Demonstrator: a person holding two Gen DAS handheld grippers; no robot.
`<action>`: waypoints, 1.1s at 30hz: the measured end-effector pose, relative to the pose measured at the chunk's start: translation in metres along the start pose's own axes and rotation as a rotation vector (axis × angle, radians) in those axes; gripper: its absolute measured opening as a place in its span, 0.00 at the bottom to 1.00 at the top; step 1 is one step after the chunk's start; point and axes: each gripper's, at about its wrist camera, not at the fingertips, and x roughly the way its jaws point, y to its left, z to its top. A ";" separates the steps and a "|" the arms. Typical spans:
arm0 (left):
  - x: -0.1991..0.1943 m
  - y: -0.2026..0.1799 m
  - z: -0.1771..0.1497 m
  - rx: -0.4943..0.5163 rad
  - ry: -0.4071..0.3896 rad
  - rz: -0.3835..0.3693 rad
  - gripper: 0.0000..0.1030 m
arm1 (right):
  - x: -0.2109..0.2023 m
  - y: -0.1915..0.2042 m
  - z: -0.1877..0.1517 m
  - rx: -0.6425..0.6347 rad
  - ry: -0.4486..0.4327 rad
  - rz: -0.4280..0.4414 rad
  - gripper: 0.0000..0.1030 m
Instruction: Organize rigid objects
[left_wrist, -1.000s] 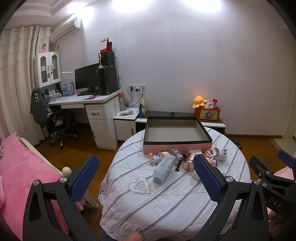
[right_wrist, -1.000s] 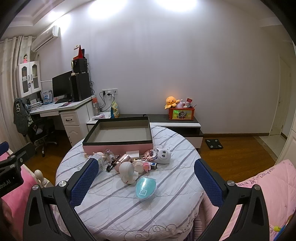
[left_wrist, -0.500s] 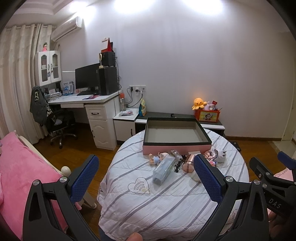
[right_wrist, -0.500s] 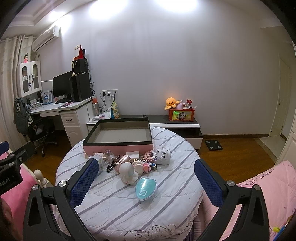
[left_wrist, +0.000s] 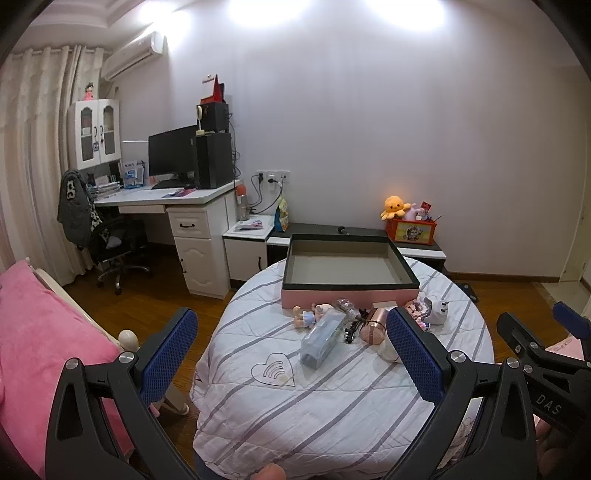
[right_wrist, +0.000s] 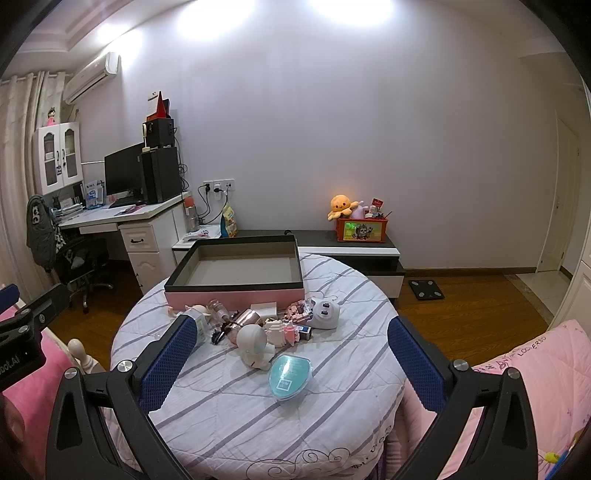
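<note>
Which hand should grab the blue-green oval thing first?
Probably the right gripper: the teal oval case lies between its open fingers, nearest of the pile. The left gripper faces the clear bottle instead.

At the left of the frame a white desk (left_wrist: 173, 197) carries a black monitor (left_wrist: 171, 153) and a speaker tower (left_wrist: 215, 159). An air conditioner (left_wrist: 133, 55) hangs upper left. An orange octopus plush (left_wrist: 394, 207) sits right of centre.
</note>
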 end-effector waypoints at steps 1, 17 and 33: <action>0.000 -0.001 0.001 -0.001 -0.001 -0.001 1.00 | 0.000 0.000 0.000 0.000 0.000 0.000 1.00; 0.000 0.000 -0.001 -0.005 -0.005 -0.002 1.00 | -0.003 0.000 0.001 0.001 -0.004 -0.003 1.00; 0.013 -0.002 -0.012 -0.006 0.027 -0.022 1.00 | 0.010 -0.005 -0.004 0.007 0.021 0.006 1.00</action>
